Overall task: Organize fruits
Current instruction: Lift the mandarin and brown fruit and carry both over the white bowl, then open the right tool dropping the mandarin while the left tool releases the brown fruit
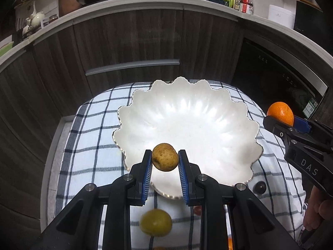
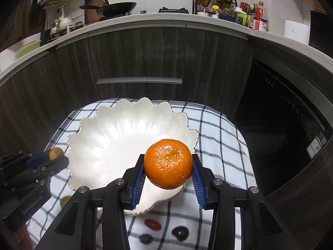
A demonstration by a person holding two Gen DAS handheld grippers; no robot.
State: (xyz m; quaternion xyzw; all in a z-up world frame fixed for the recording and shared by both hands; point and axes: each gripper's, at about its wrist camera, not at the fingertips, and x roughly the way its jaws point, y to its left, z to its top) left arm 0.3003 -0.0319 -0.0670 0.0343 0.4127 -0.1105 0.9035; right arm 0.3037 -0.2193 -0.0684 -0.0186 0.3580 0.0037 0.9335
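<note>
A white scalloped bowl (image 1: 187, 120) stands empty on a checked cloth (image 1: 91, 150); it also shows in the right wrist view (image 2: 116, 143). My left gripper (image 1: 165, 158) is shut on a small brown-yellow fruit (image 1: 165, 156) held over the bowl's near rim. My right gripper (image 2: 168, 165) is shut on an orange (image 2: 168, 163) held over the bowl's right rim. From the left wrist view the orange (image 1: 281, 112) hangs beyond the bowl's right side. From the right wrist view the brown-yellow fruit (image 2: 55, 153) is at the bowl's left edge.
On the cloth near me lie a yellow-green fruit (image 1: 155, 221), a dark grape (image 1: 260, 187), a red fruit (image 2: 153, 224), a dark fruit (image 2: 180, 233) and a blue berry (image 2: 146, 238). Wooden cabinets (image 1: 129, 41) and a dark oven door (image 2: 276, 125) stand behind the table.
</note>
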